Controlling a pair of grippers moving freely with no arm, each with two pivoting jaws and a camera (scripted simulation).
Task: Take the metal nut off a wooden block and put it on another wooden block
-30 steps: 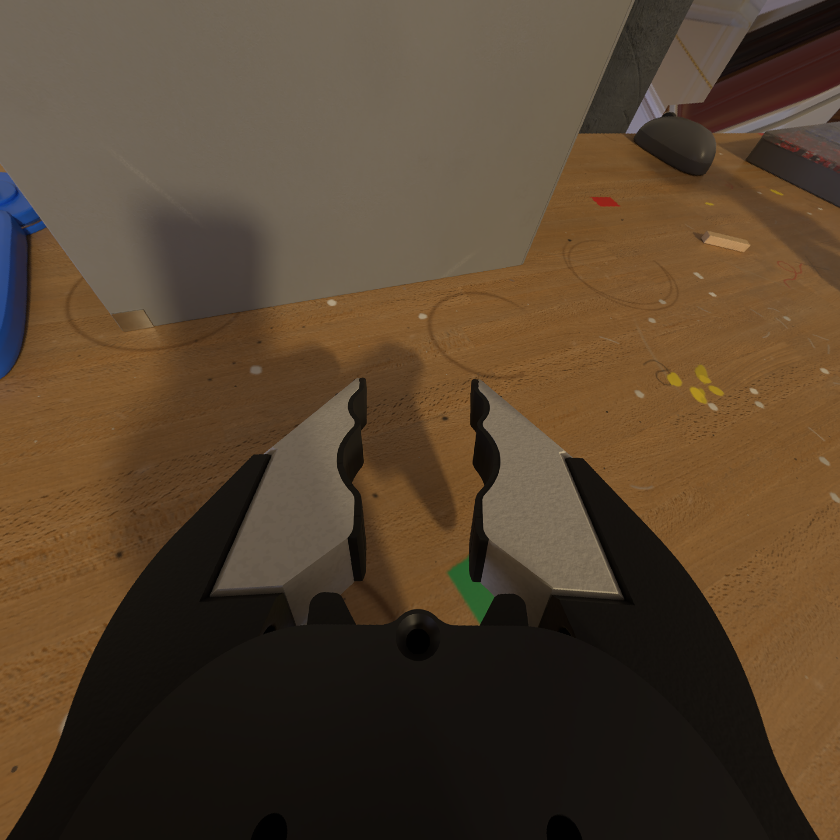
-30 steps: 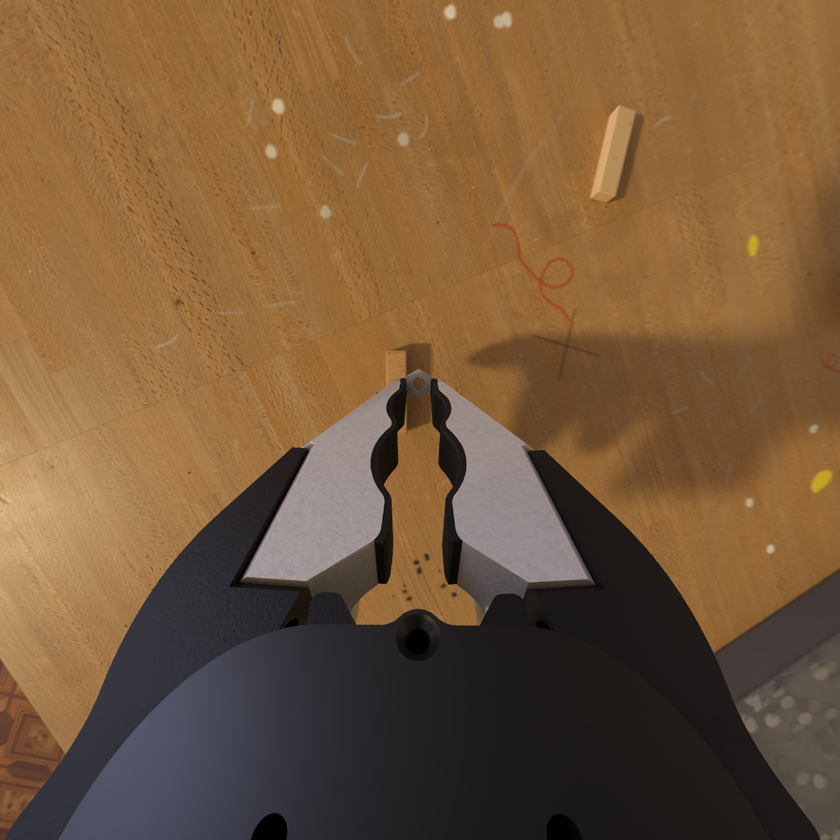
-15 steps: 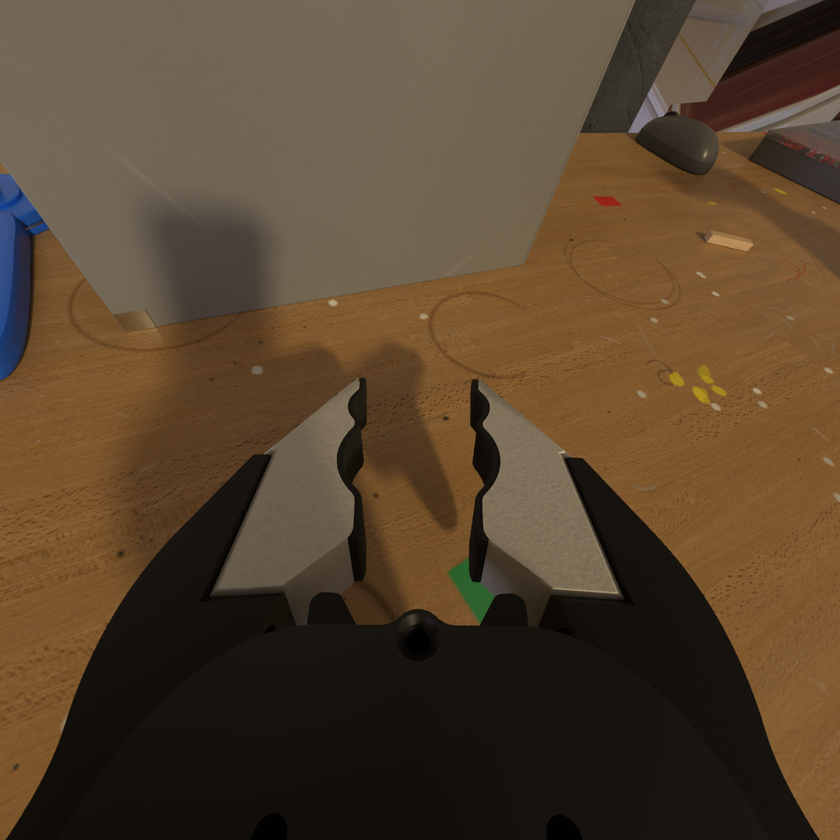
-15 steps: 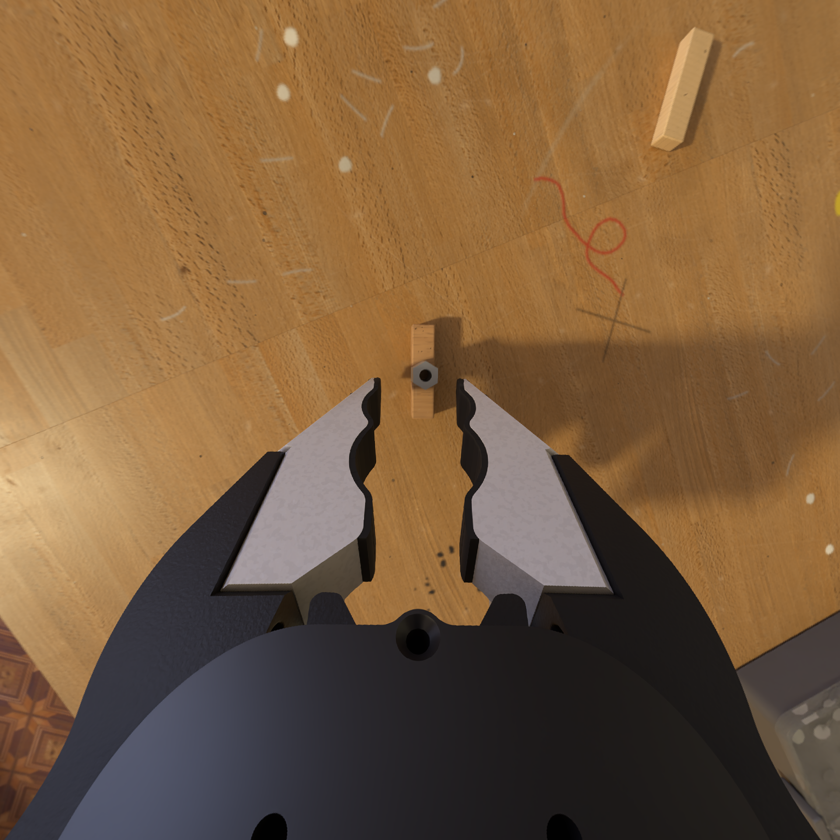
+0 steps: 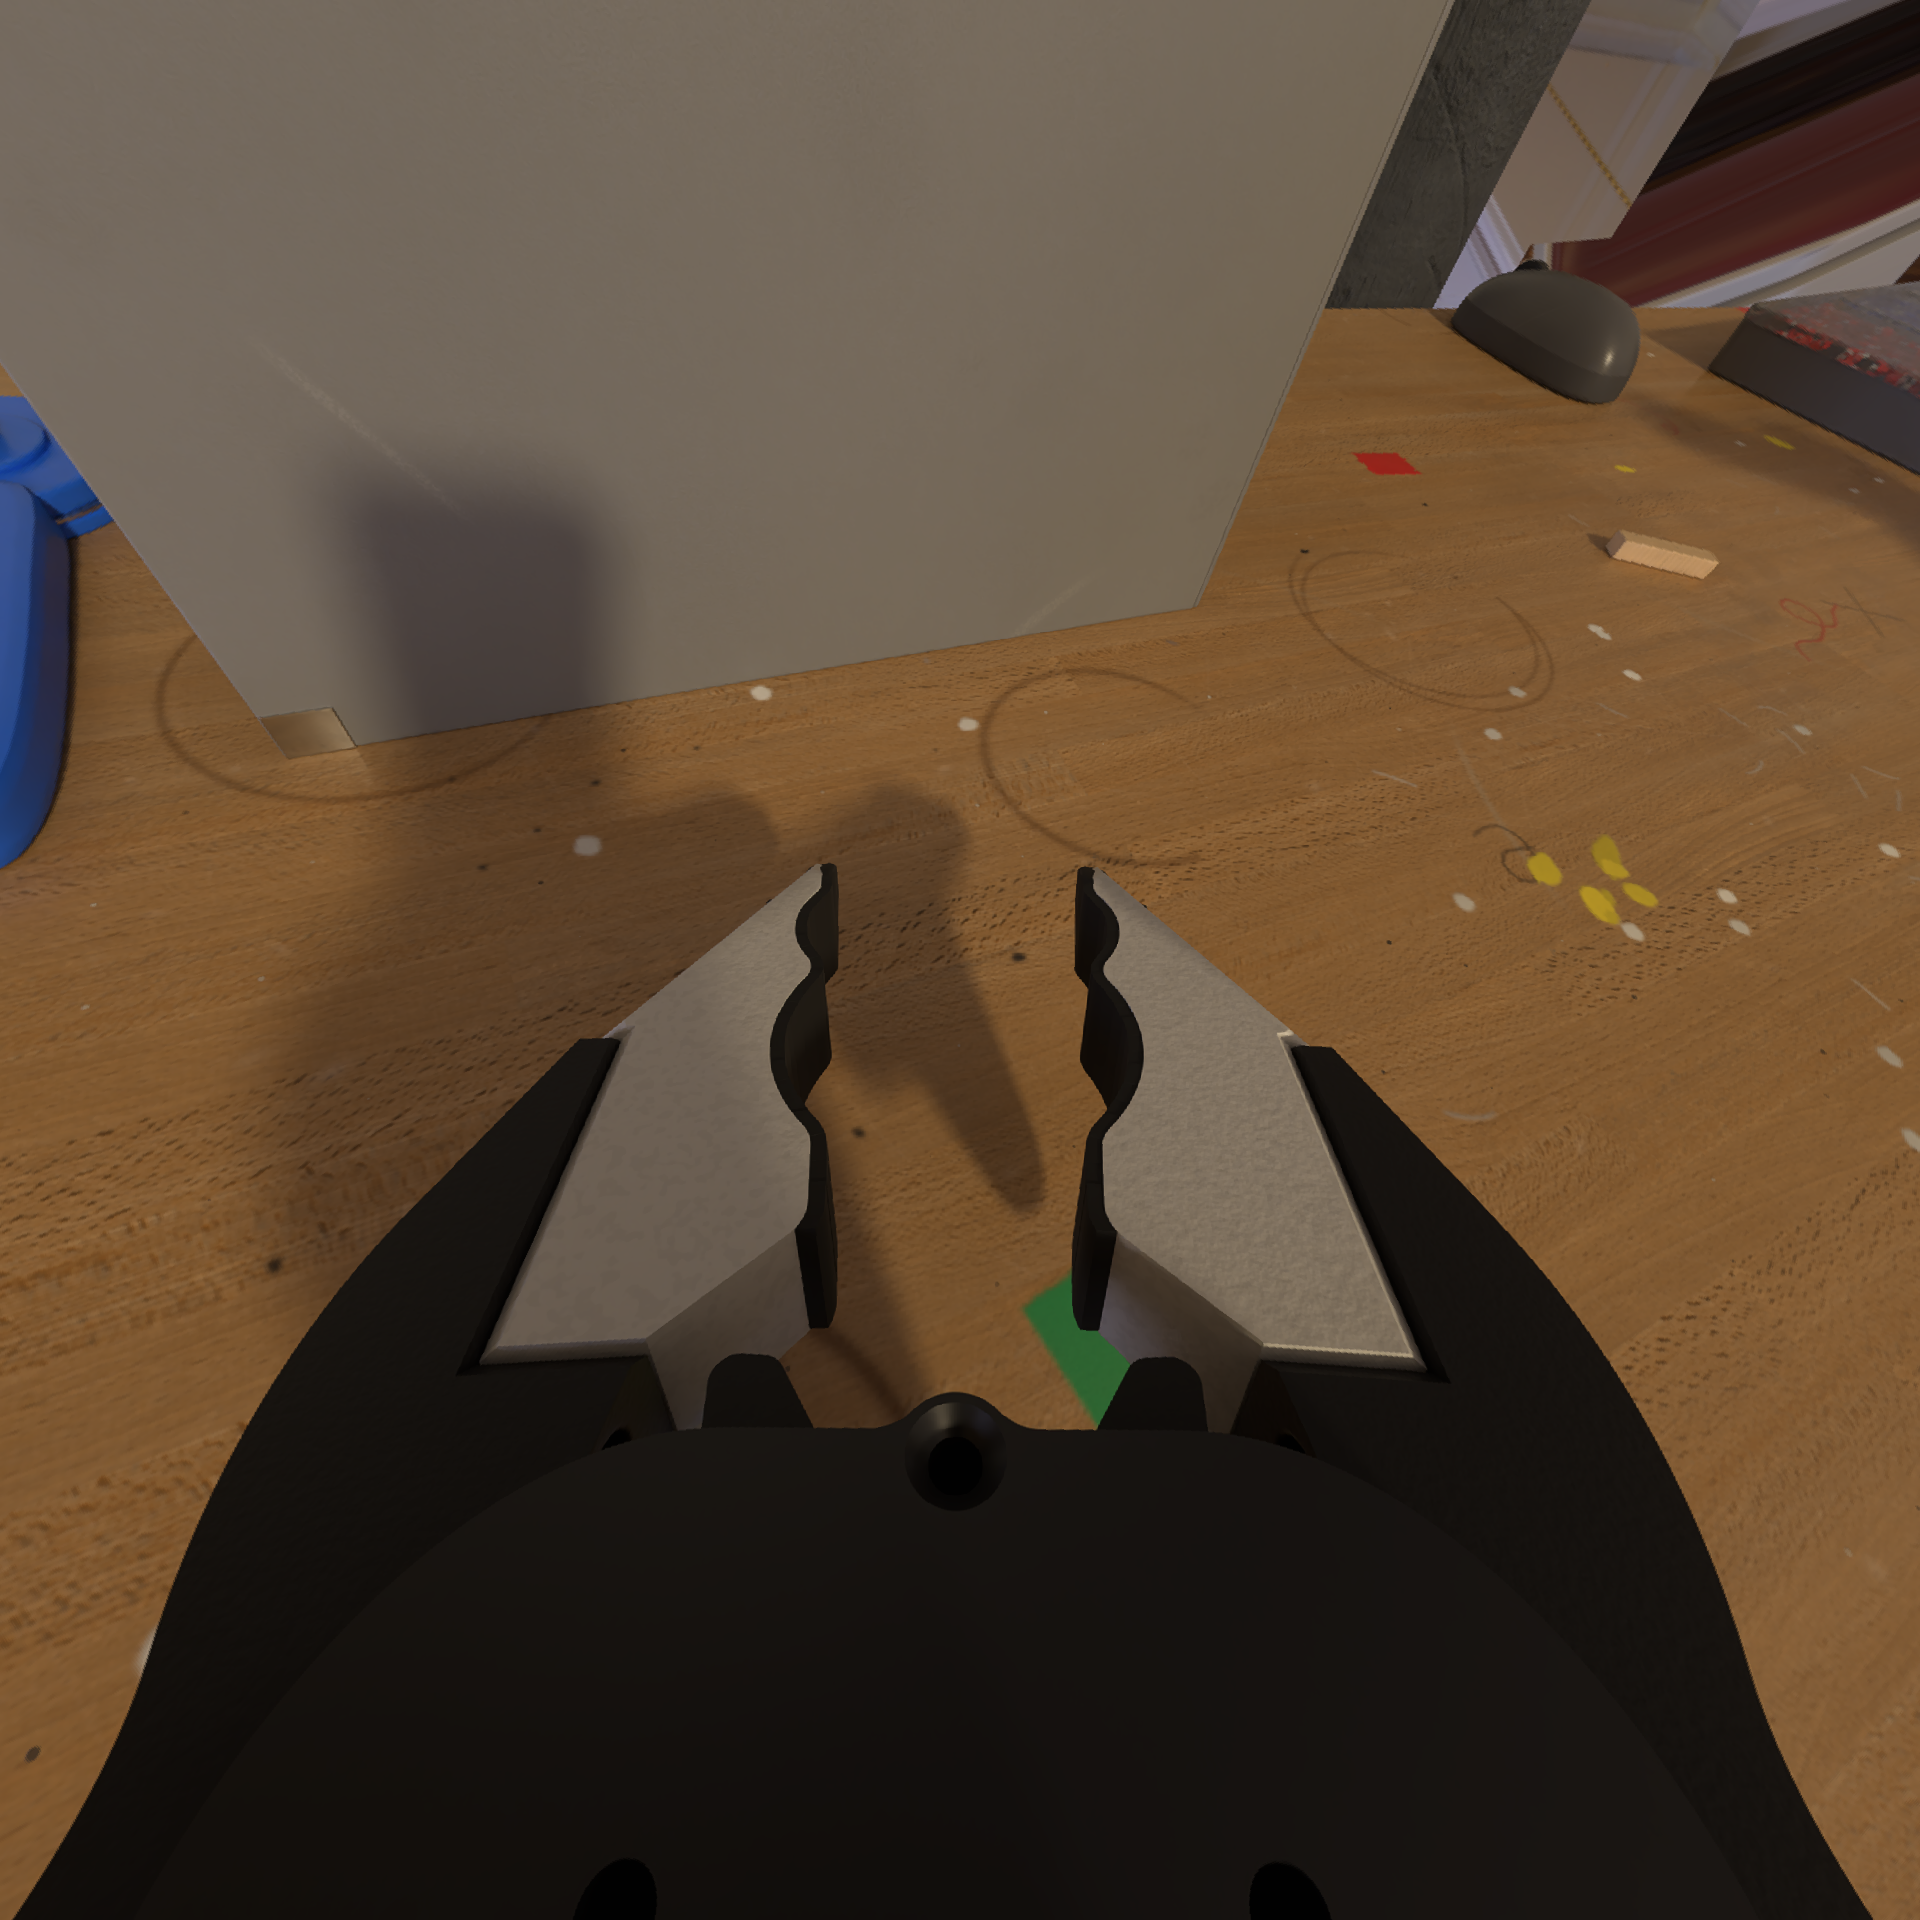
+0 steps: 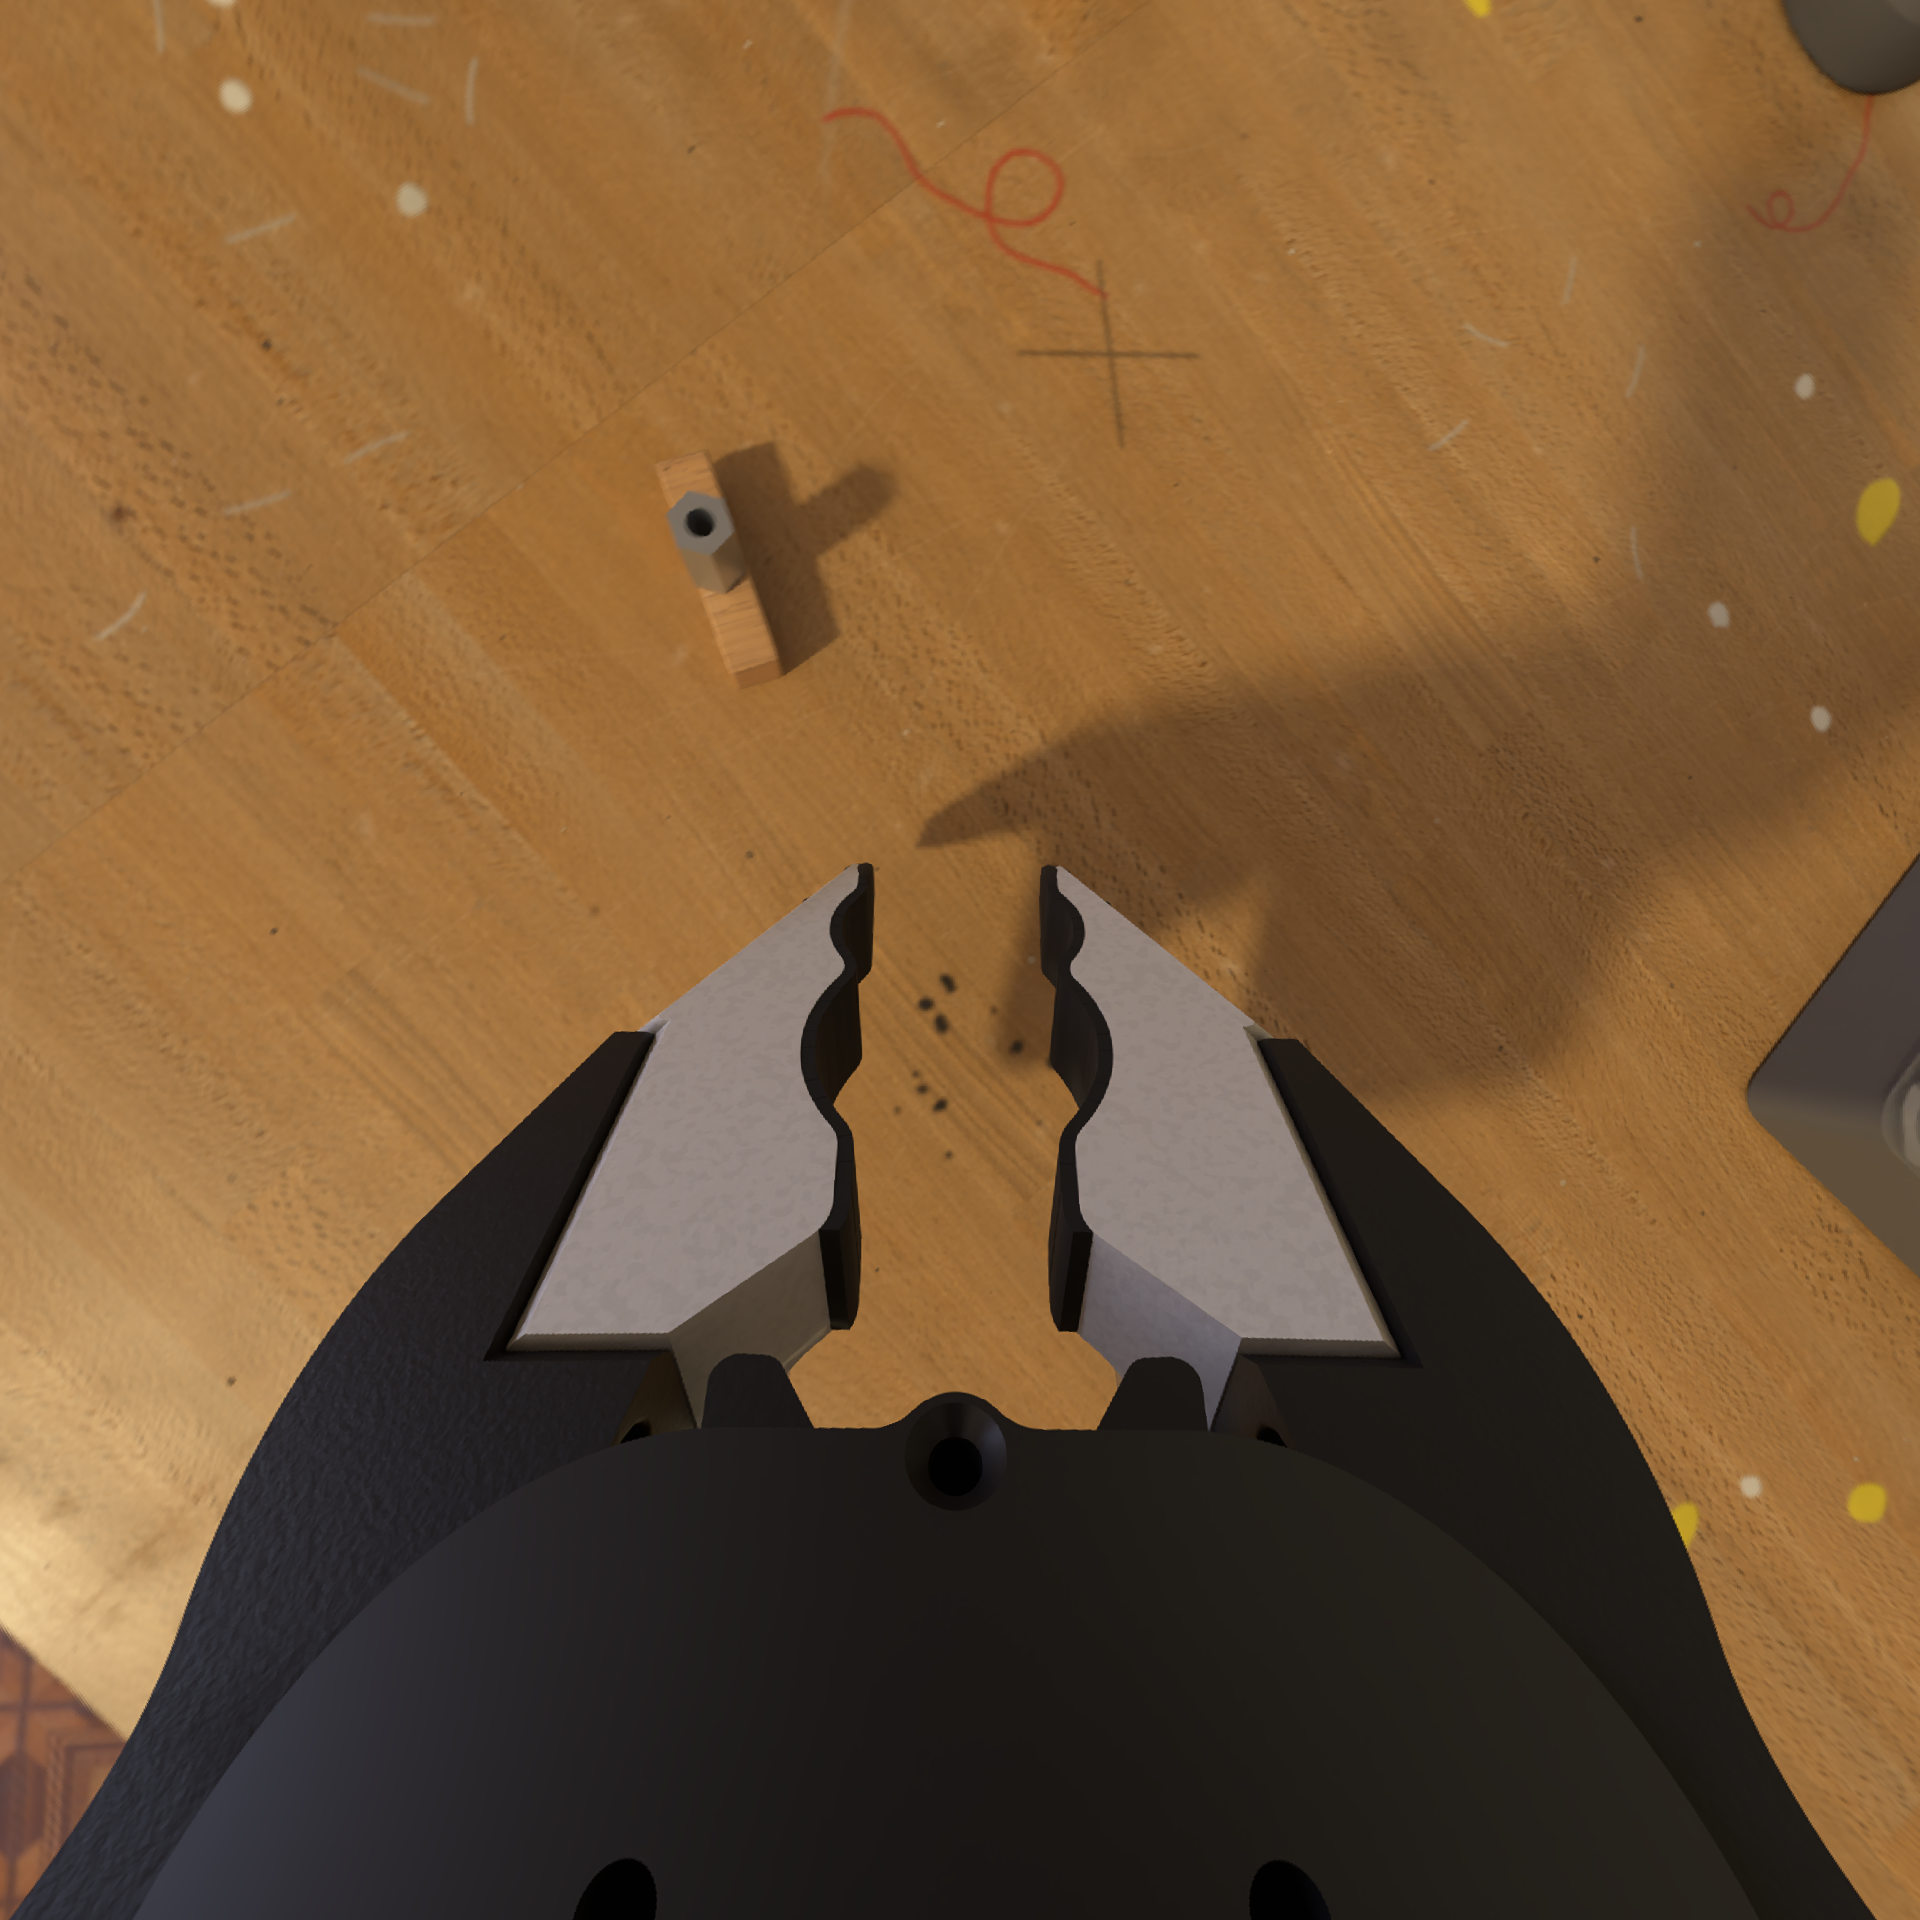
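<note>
A grey metal nut (image 6: 704,540) stands upright on a small wooden block (image 6: 740,623) lying on the wooden table, up and left of my right gripper (image 6: 956,873). My right gripper is open and empty, well clear of the nut and above the table. My left gripper (image 5: 954,873) is open and empty, low over the table. A second, pale wooden block (image 5: 1660,554) lies far off at the right in the left wrist view, with nothing on it.
A large grey box (image 5: 675,343) stands close ahead of the left gripper. A blue object (image 5: 26,665) is at the left edge. A dark rounded object (image 5: 1548,332) and a dark flat box (image 5: 1839,364) are at the back right. A grey box corner (image 6: 1849,1081) is at the right.
My right gripper let go of the nut, opened, and drew back and to the right; the nut stays on the wooden block. The left gripper has not moved.
</note>
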